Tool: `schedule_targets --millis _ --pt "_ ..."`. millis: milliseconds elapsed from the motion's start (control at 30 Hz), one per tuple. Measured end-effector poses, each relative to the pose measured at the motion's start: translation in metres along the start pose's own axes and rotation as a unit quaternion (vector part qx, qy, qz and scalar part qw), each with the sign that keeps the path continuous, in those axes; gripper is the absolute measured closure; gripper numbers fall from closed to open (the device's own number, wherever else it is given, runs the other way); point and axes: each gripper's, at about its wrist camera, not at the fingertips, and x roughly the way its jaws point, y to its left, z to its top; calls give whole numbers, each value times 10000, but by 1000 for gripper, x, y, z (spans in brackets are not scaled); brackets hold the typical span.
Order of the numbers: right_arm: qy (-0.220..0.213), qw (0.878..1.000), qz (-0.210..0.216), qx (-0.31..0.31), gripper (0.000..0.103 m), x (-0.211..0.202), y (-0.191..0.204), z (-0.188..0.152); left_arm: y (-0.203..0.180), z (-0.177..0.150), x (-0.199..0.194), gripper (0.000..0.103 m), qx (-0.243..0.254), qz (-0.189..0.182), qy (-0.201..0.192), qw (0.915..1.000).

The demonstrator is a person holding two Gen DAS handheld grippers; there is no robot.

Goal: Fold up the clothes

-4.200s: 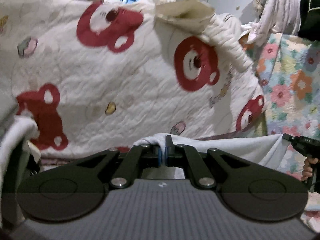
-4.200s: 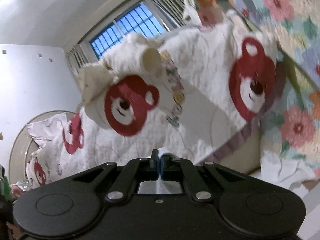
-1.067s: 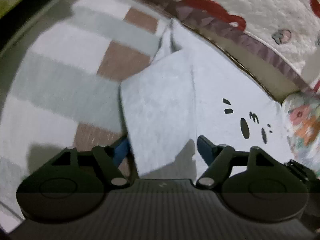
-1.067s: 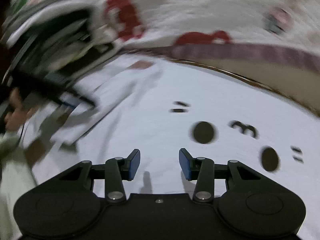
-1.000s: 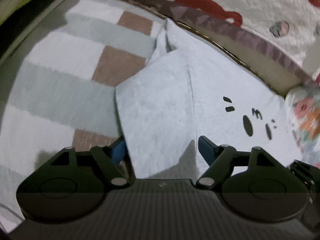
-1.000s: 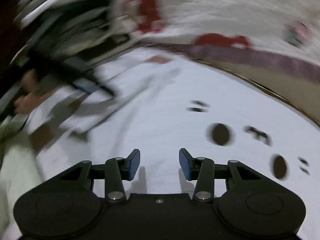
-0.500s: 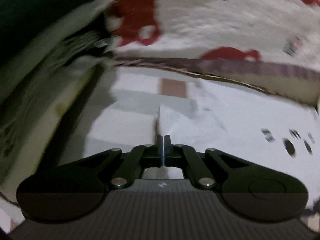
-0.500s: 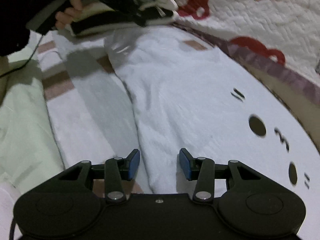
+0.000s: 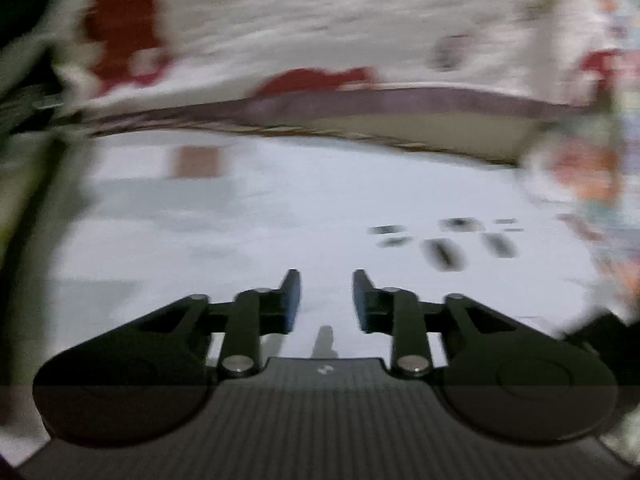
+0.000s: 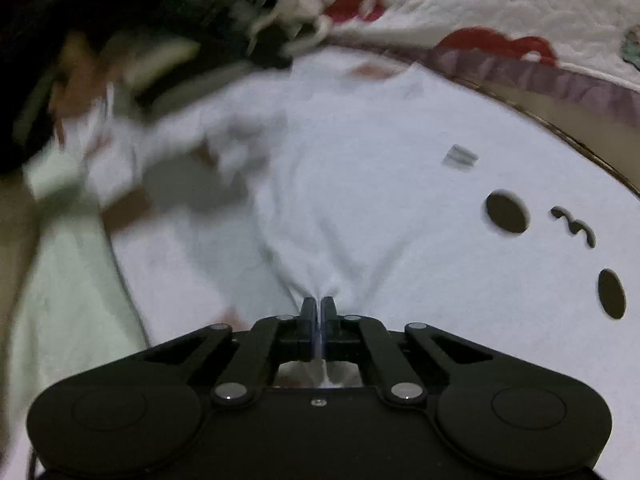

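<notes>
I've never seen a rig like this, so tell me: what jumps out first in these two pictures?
The right hand-held gripper is shut on a pinch of the white garment, which puckers into creases at its tips; a cartoon face is printed to the right. The left hand-held gripper is opening over the same cloth with nothing between its fingers. Behind lies a white quilt with red bears.

Dim light; bear-print quilt (image 10: 500, 4), blurred floral fabric (image 9: 592, 168) perhaps

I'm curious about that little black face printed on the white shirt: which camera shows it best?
The right wrist view: the face print on the white shirt is sharp there, with oval eyes and a squiggle. In the left wrist view it is small, smeared streaks.
</notes>
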Motion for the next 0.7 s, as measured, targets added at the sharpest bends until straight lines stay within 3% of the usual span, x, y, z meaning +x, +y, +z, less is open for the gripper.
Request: schedule_targets --millis 67,100,133,167,267,333,533,600,667,700 --pt "-299 9991 20 312 101 -16 -18 16 -17 -2 3 58 442 -441 36 9980" --pt "-431 9980 51 451 101 -23 -27 22 -26 -4 4 46 731 -624 74 9953" --pt "-533 9968 89 591 101 -28 -36 29 -35 -7 6 33 1070 -737 141 9914" --pt "-603 9954 137 730 101 -32 -45 34 -43 -12 10 29 1530 -681 280 9855" --pt "-748 9918 182 1021 101 -38 -66 43 -55 -28 21 29 2277 -440 589 9710" --pt "-825 9901 218 1115 101 -41 -74 46 -59 -31 27 29 2382 -325 524 9693" --pt "-916 9897 549 948 101 -46 -59 45 -85 -31 37 21 2843 -348 -438 9571" --pt "-838 9910 657 806 101 -45 -52 43 -90 -32 48 21 2941 -370 -533 9536" --pt "-799 9927 588 688 101 -48 -49 40 -92 -33 60 53 2923 -451 -259 9549" --pt "-855 9920 527 766 99 -53 -51 36 -91 -33 64 94 2815 -415 -139 9586"
